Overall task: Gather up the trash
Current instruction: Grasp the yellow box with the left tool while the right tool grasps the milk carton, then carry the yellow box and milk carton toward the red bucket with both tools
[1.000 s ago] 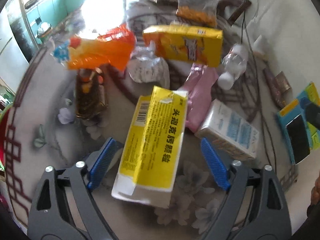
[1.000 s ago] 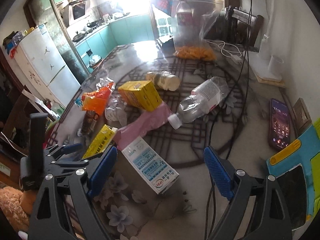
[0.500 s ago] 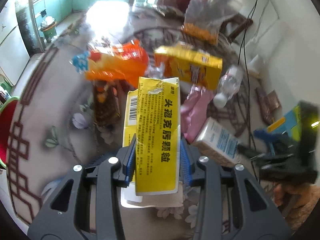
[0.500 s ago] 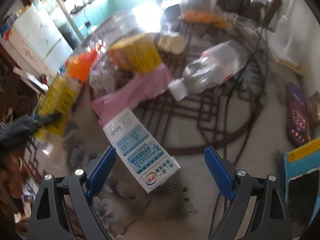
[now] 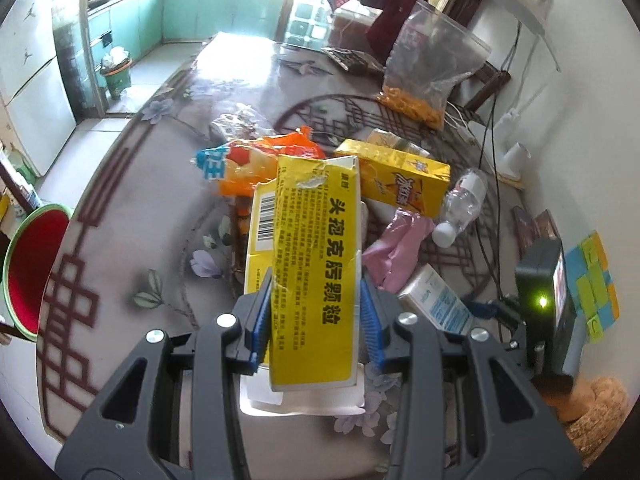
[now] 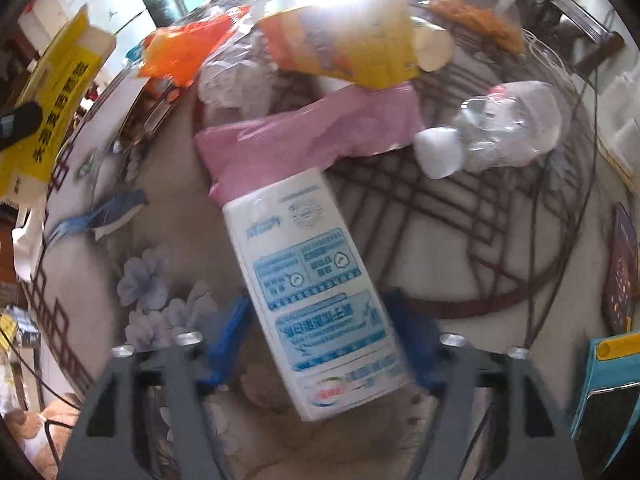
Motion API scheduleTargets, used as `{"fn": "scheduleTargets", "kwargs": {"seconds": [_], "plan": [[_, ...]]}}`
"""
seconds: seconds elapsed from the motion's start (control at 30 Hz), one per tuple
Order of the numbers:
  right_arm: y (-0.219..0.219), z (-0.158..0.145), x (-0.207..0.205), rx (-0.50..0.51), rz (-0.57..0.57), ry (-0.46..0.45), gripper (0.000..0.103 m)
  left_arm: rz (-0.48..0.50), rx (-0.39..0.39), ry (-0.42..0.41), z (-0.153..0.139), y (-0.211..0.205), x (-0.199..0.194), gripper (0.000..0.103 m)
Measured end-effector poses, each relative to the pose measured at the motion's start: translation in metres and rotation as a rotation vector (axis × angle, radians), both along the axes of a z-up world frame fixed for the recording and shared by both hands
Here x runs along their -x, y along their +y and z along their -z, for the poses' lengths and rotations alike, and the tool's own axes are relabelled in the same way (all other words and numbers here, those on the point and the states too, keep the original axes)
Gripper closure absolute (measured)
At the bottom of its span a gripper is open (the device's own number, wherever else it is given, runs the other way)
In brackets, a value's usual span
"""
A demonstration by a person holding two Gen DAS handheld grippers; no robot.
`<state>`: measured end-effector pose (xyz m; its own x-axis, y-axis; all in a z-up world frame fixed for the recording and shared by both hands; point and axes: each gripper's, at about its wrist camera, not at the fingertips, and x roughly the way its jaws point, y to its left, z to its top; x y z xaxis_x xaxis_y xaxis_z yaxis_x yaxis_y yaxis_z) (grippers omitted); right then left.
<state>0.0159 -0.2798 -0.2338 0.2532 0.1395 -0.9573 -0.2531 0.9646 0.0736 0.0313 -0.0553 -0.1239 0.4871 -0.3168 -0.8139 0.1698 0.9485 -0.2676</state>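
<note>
Now left tongs (image 5: 316,320) pinch a flat, torn yellow carton (image 5: 312,264).

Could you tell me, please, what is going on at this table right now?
A person with a gripper in each hand is clearing litter from a patterned table. The left gripper is shut on a yellow medicine box and holds it above the table. The right gripper has just been closing its jaws around a white and blue milk carton lying on the table; whether they press it yet is unclear.
</note>
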Motion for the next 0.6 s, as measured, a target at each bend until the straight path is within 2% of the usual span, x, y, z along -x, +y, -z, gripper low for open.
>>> {"fn": "scheduleTargets", "kwargs": {"seconds": [0.03, 0.2, 0.4, 0.6], "plan": [[0.0, -0.002, 0.002, -0.017, 0.006, -0.002, 0.051, -0.003, 0.003, -0.001, 0.0, 0.002, 0.0, 0.066], [-0.012, -0.023, 0.009, -0.097, 0.068, -0.05, 0.052, -0.01, 0.009, -0.012, -0.004, 0.009, 0.002, 0.066], [-0.022, -0.075, 0.018, -0.152, 0.125, -0.189, 0.052, -0.018, 0.027, -0.013, -0.007, 0.017, 0.003, 0.066], [-0.012, -0.116, 0.014, -0.177, 0.131, -0.298, 0.052, -0.029, 0.039, -0.035, -0.016, 0.028, 0.003, 0.066]]}}
